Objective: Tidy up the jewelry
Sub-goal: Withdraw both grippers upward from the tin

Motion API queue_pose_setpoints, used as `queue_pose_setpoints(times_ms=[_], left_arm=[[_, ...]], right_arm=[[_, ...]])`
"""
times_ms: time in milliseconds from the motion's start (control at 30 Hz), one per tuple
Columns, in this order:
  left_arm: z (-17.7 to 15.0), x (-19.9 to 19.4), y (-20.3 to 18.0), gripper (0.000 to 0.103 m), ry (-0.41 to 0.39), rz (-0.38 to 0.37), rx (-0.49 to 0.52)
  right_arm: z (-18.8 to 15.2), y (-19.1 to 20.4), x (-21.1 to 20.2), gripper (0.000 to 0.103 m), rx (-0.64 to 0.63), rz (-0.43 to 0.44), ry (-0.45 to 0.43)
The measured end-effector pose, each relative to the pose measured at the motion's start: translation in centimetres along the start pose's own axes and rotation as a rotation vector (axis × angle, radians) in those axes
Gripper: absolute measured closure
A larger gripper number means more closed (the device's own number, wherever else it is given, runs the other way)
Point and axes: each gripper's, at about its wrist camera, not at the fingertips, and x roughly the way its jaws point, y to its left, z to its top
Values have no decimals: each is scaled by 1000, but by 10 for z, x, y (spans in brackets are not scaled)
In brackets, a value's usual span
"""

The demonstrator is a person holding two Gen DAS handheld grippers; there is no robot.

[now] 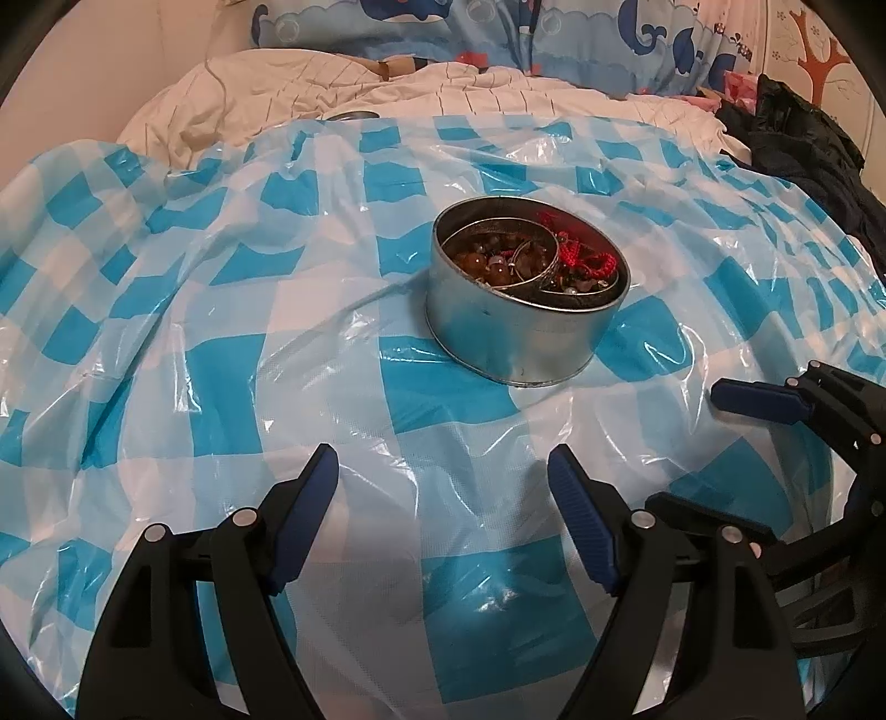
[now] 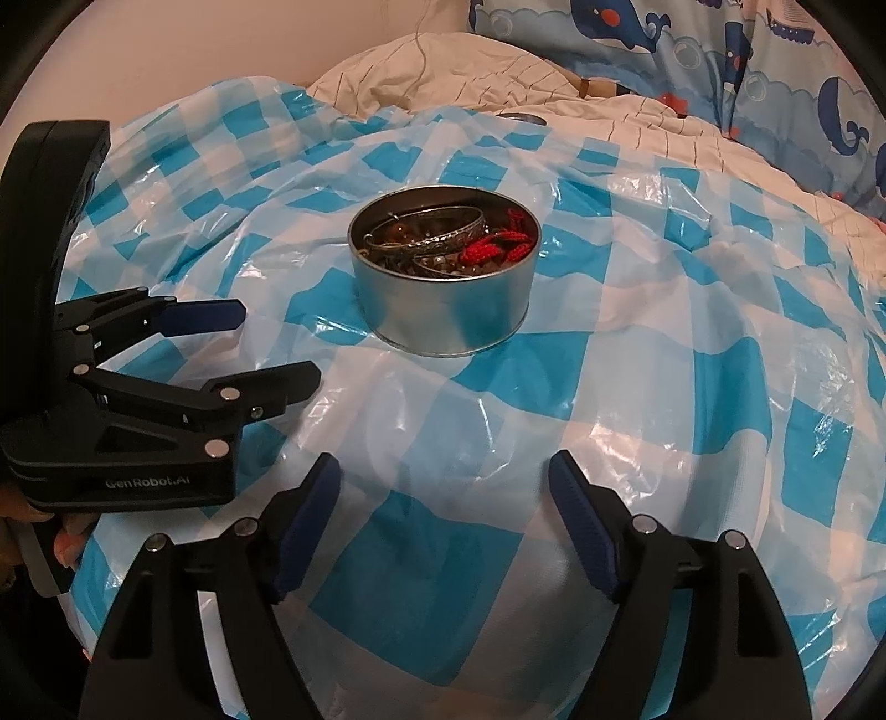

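A round metal tin (image 1: 515, 327) stands on a blue-and-white checked plastic sheet (image 1: 277, 310). It holds silver bangles (image 1: 526, 279), brown beads (image 1: 487, 260) and a red cord bracelet (image 1: 587, 252). The tin shows in the right wrist view (image 2: 443, 310) too, with bangles (image 2: 437, 232) and red cord (image 2: 493, 249) inside. My left gripper (image 1: 443, 471) is open and empty, short of the tin. My right gripper (image 2: 443, 476) is open and empty, also short of the tin. Each gripper shows in the other's view: the right one (image 1: 736, 443) and the left one (image 2: 277, 346).
The sheet covers a bed with a rumpled white quilt (image 1: 310, 88) behind. A whale-print blue pillow (image 1: 498, 27) lies at the back. Dark clothing (image 1: 803, 133) is piled at the far right. A small metal lid (image 1: 351, 116) lies at the sheet's far edge.
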Motion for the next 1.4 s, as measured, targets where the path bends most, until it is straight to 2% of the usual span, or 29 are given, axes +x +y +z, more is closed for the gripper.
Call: queue_pose_setpoints(times_ms=[367, 567, 767, 867, 967, 1100, 1233, 1400], left_arm=[[4, -6, 3, 29, -32, -11, -18], [8, -11, 6, 29, -54, -8, -24], [8, -12, 6, 29, -63, -12, -29], [16, -16, 1, 29, -99, -30, 5], [23, -19, -8, 29, -135, -8, 55], [26, -16, -9, 29, -120, -30, 26], [28, -15, -5, 29, -122, -8, 6], [32, -15, 11, 29, -121, 2, -67]], right_arm=[[1, 1, -4, 28, 11, 8, -24], [6, -6, -20, 28, 47, 22, -113], [7, -7, -17, 28, 47, 17, -109], [8, -9, -21, 28, 55, 12, -124], [8, -13, -20, 28, 67, 12, -121], [7, -14, -21, 28, 67, 10, -124], [9, -18, -25, 28, 84, 9, -146], [28, -25, -30, 28, 114, 62, -205]])
